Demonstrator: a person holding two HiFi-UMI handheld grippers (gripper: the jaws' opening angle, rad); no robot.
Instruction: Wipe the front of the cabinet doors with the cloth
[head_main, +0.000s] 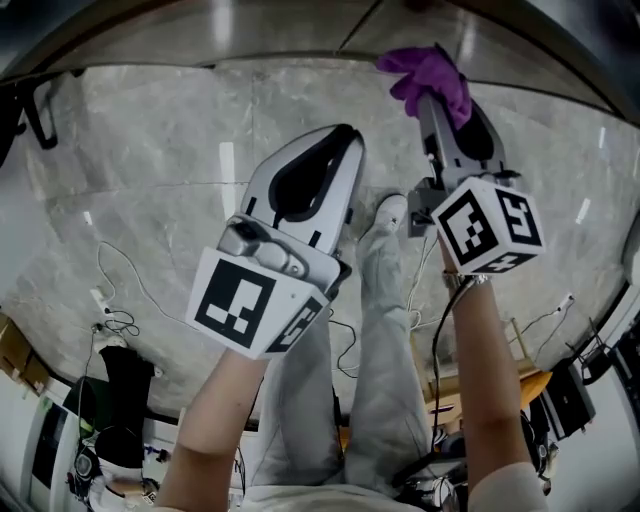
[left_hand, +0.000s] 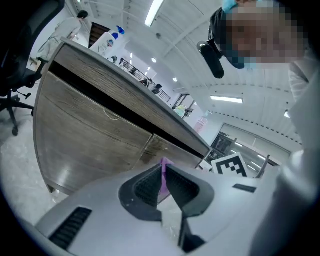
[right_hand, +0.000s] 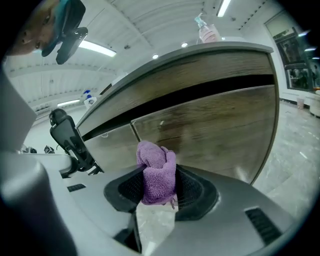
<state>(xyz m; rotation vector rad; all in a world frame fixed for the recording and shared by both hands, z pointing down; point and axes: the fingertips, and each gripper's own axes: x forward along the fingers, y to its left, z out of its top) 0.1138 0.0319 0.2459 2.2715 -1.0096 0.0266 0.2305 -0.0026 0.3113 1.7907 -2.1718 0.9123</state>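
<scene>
Your right hand-held gripper (right_hand: 159, 176) is clamped on a bunched purple cloth (right_hand: 156, 156), held near the wood-grain cabinet doors (right_hand: 220, 132) but apparently not touching them, while your left hand-held gripper (left_hand: 164, 175) is empty with jaws together, so the wiping seems yet to come.

The cloth (right_hand: 158, 172) sits between the fingers (right_hand: 194, 189) of the right gripper (right_hand: 159, 191), near the cabinet doors (right_hand: 215, 130) ahead of it. The left gripper (head_main: 347, 135) lies to its left, farther back from the doors. A spray bottle (right_hand: 207, 30) stands on the cabinet top above them.
</scene>
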